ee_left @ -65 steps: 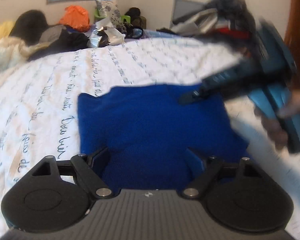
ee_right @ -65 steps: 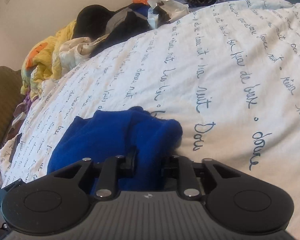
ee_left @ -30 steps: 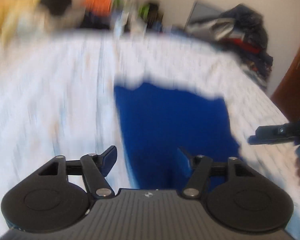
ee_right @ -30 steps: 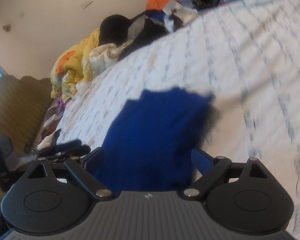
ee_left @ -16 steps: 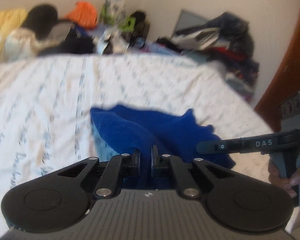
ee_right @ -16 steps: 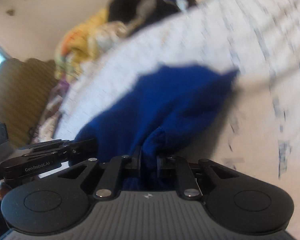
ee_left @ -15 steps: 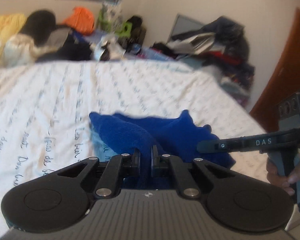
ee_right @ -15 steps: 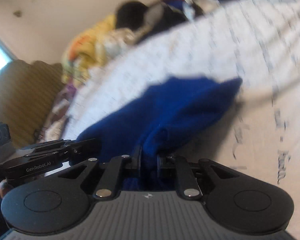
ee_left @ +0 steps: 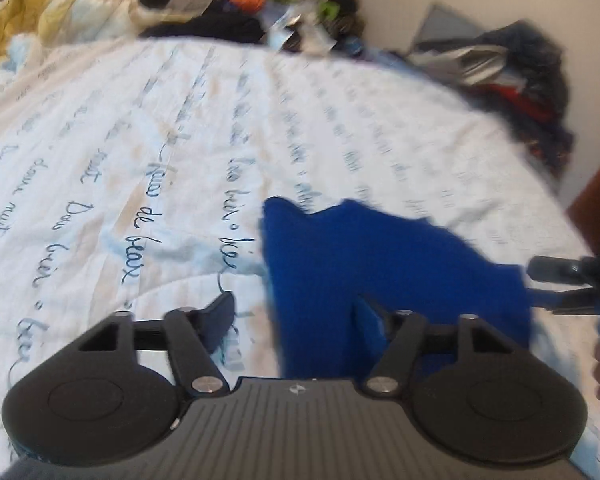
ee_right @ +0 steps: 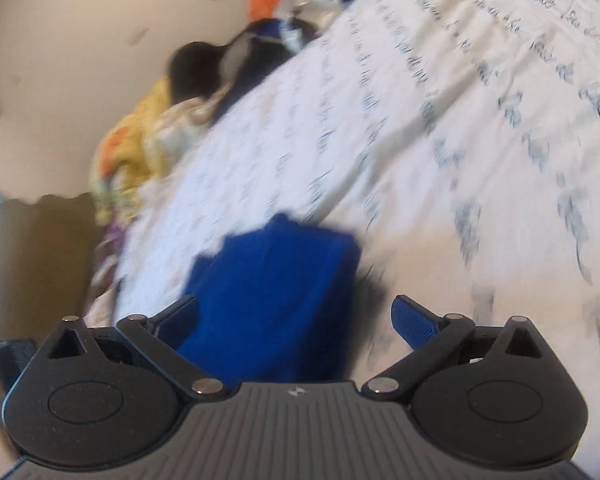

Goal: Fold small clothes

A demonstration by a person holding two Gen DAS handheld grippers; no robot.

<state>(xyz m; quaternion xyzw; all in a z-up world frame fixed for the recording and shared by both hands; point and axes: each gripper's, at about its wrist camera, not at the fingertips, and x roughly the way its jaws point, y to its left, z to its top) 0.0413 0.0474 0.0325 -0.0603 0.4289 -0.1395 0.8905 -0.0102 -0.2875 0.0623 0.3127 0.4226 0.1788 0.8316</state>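
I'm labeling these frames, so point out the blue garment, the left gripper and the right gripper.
blue garment [ee_left: 380, 264]: left wrist view, middle of the cloth.
left gripper [ee_left: 296, 312]: left wrist view, gap between its fingertips.
right gripper [ee_right: 296, 312]: right wrist view, gap between its fingertips.

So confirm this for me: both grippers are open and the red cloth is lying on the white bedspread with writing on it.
Only the colour is wrong: the cloth is blue, as the left wrist view shows. The left gripper and right gripper are both open, and it lies on the white bedspread with writing.

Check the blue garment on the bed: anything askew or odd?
Slightly. The blue garment lies on the bedspread with a jagged, uneven far edge, not squared. Both grippers are open; frames are blurry.
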